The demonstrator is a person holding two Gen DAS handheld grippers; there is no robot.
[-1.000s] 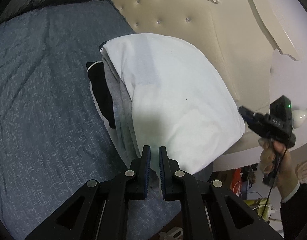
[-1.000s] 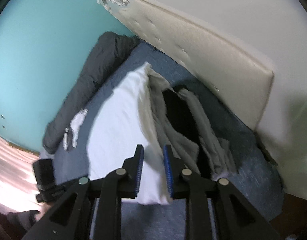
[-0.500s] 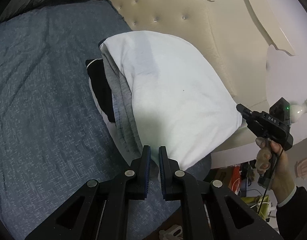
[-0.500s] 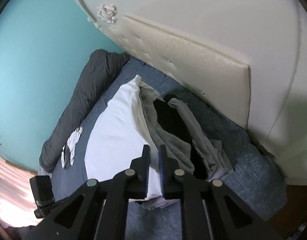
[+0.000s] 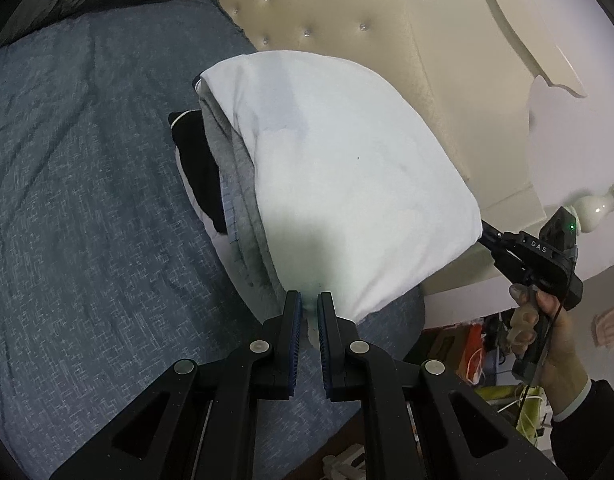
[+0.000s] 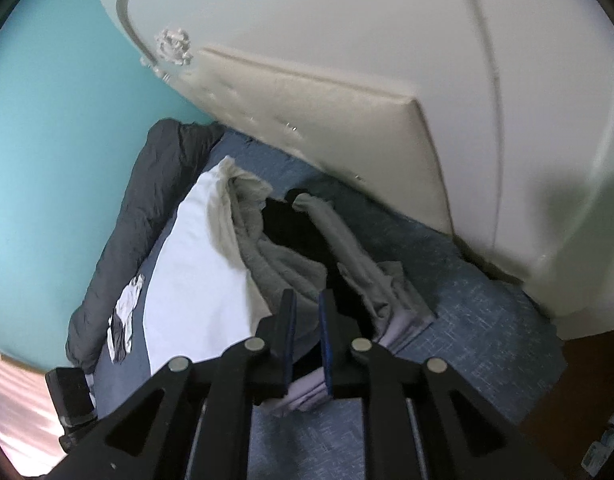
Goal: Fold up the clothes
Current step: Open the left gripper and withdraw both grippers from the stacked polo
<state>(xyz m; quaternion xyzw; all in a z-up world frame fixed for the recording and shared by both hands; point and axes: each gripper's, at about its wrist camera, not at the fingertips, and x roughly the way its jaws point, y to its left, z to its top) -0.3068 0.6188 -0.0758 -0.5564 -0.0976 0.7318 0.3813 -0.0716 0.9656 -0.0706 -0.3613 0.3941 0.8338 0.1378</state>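
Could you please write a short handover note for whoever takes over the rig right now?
Left tool: shut on the white cotton garment's near edge.
Right tool: shut at the far corner, crumpled grey garment between its pads.
White garment drapes over the grey one and a black garment on the blue woven bedspread.
Done: no neat fold visible.
Left: probably flatten and fold each piece.

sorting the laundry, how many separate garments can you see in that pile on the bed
4, maybe more hidden: a white garment on top, pinched by both grippers, a grey garment under it, a black garment lower, and a pale checked piece at the bottom.
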